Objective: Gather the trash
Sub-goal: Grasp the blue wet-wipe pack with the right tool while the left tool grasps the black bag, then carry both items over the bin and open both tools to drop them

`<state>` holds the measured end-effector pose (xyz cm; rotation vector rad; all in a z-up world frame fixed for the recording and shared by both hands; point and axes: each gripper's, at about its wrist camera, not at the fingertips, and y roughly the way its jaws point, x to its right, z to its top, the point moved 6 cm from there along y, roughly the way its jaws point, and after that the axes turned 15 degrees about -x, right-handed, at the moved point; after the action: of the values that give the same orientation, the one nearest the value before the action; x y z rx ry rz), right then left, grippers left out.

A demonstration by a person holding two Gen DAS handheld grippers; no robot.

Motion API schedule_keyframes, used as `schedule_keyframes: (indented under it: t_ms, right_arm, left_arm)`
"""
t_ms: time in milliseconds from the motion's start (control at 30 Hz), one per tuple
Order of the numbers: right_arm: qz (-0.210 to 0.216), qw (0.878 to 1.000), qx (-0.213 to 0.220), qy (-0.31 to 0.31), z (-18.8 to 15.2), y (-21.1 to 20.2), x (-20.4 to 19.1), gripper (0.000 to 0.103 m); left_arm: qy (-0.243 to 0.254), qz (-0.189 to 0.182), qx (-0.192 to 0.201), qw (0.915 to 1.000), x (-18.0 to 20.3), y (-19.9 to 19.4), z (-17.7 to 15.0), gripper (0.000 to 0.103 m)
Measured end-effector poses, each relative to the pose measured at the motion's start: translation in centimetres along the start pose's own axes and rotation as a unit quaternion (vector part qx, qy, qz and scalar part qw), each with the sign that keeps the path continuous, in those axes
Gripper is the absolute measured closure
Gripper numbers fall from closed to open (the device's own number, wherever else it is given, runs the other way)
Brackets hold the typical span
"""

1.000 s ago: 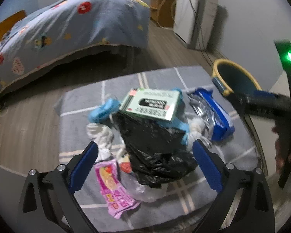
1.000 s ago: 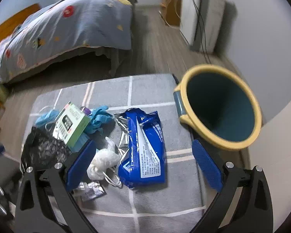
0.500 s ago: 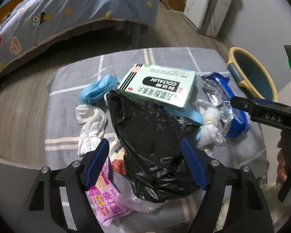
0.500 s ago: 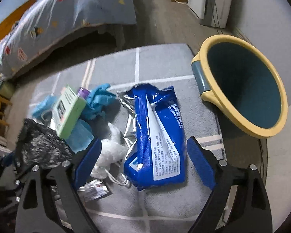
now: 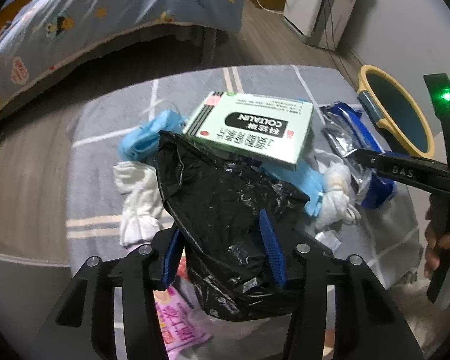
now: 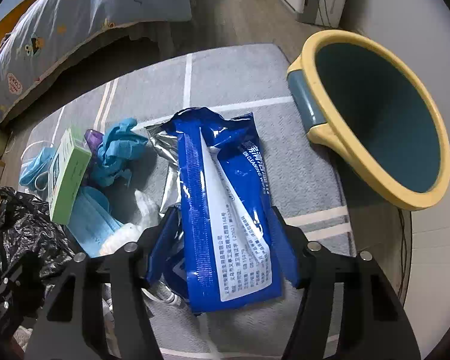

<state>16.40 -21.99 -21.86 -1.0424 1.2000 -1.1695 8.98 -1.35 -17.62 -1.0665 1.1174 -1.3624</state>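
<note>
Your left tool [image 5: 222, 249] has closed on the black bag [image 5: 225, 210] and your right tool [image 6: 225, 246] apparently on the blue wipes pack [image 6: 225, 210], so both can go to the bin [image 6: 375, 114].

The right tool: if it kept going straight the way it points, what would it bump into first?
The right tool already straddles the blue wipes packet, so that comes first. Beyond it lies only grey rug, though depth is hard to judge.

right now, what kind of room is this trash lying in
Most likely a bedroom. A bed with a cartoon-print quilt stands behind the trash, which lies on a grey rug over a wooden floor, and a yellow-rimmed bin sits beside it.
</note>
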Motion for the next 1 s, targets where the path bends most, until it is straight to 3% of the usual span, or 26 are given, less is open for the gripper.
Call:
schedule_keyframes:
  t_ms: [400,733,1000]
  right_arm:
    - [0.025,0.998,0.049,0.027,-1.0,-5.4,1.6,0.045]
    - [0.036,0.99,0.134,-0.017,0.1,-15.7,2.1,0.045]
    - [0.013,0.98,0.197,-0.015,2.4,-21.3,6.9,0.045]
  left_arm:
    - [-0.022,-0.011,0.082,0.9963,-1.2,-4.8,0.5,0.06]
    - [0.008,0.003,0.163,0.9865,0.2,-9.3,1.6,0.06]
    - [0.059,-0.014,0.208,0.9763,4.5,-13.1,4.0,0.06]
